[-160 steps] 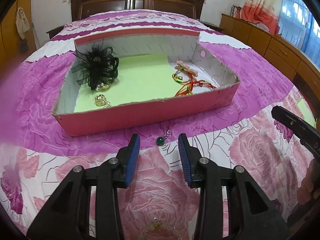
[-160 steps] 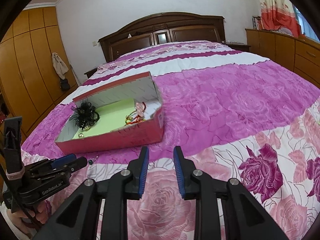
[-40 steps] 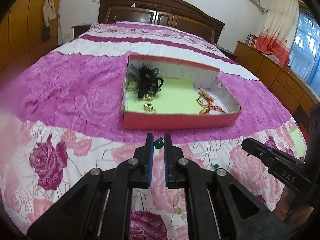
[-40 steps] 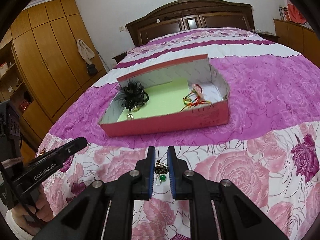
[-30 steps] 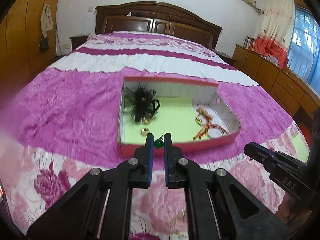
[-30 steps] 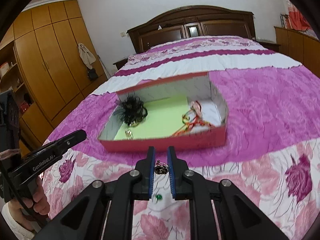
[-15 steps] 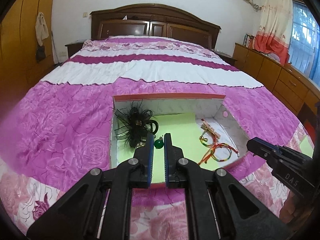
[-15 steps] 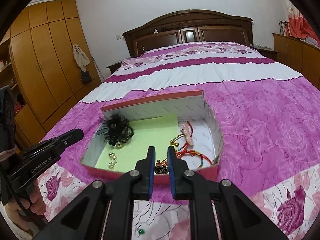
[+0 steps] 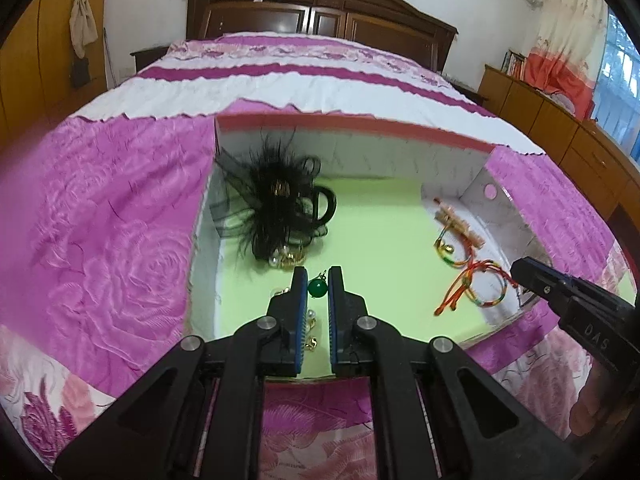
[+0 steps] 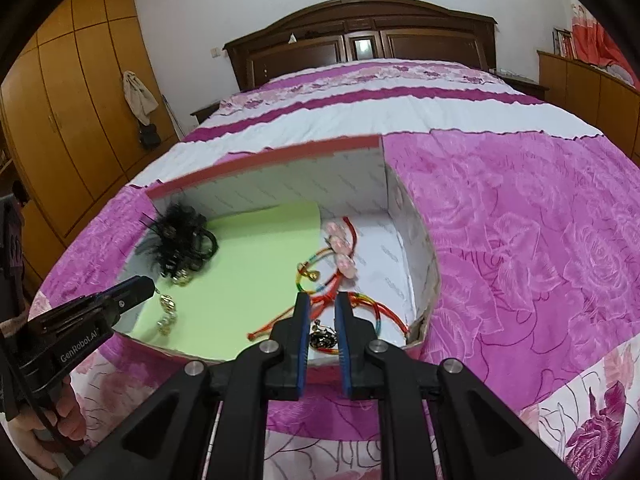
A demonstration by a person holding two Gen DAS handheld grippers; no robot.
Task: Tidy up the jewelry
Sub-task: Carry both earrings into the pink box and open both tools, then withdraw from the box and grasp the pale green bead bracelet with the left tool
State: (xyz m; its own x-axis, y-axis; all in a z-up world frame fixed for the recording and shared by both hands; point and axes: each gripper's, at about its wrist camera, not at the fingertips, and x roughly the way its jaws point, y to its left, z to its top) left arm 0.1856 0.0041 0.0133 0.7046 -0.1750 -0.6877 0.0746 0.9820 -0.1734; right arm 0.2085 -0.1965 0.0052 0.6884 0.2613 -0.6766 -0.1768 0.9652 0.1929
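Both tools now over box [image 9: 360,128]; "GenRobot.AI" probably.

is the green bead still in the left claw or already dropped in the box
Still held. The left claw is shut on the green bead, pinched between its blue pads above the box floor, not lying on it.

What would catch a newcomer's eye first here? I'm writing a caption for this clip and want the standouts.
The open red box on the pink floral bedspread, with its lime-green floor, dominates. A black feathery hair accessory fills its left corner, and rainbow cord bracelets lie on the right. Over the box, the left gripper pinches a green bead earring, and the right gripper holds a dark gold ornament.
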